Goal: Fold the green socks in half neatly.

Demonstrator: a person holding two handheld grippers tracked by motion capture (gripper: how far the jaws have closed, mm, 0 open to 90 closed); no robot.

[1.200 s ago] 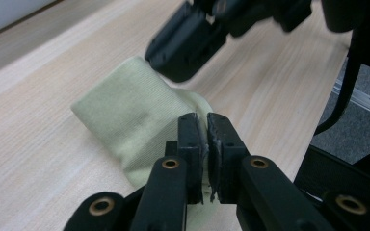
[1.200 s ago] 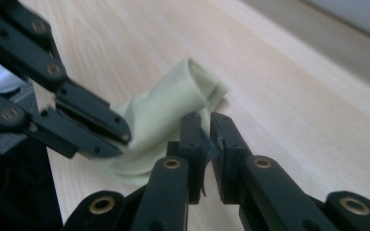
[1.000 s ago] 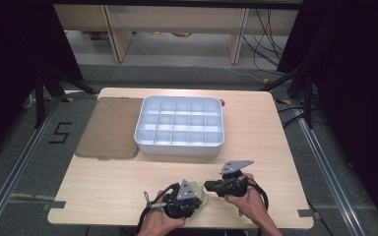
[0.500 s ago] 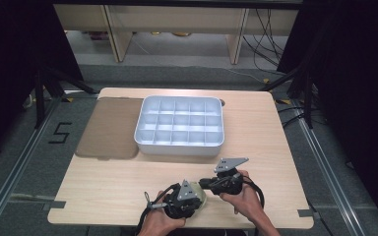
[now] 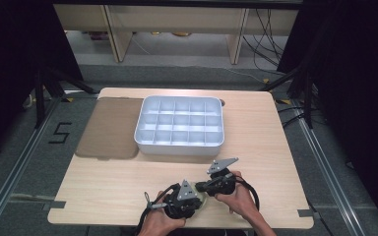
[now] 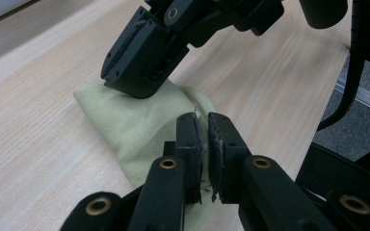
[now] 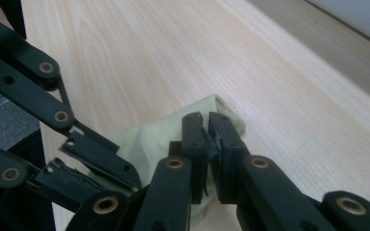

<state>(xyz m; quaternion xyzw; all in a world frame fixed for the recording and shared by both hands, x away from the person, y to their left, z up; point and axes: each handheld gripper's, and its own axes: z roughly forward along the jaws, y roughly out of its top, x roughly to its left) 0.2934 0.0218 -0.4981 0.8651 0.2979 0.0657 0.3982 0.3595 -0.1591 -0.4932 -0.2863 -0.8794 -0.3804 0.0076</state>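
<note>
A small pale green cloth [image 6: 139, 120] lies folded on the wooden table near its front edge. It also shows under the jaws in the right gripper view [image 7: 154, 137] and as a pale patch between the two hands in the high view [image 5: 203, 200]. My left gripper [image 6: 202, 126] is shut, with a thin fold of the cloth pinched between its pads. My right gripper [image 7: 207, 122] is shut on the cloth's opposite end. From above, the left gripper [image 5: 193, 200] and the right gripper [image 5: 201, 187] meet tip to tip over the cloth.
A white compartment tray [image 5: 179, 143] stands at the table's middle, its cells bare. A brown mat [image 5: 109, 129] lies left of it. The table's front edge [image 5: 177, 226] runs just behind the hands. Cables trail from both grippers.
The right hand has edged slightly left toward the left gripper. The left hand and the cloth have stayed where they were.
</note>
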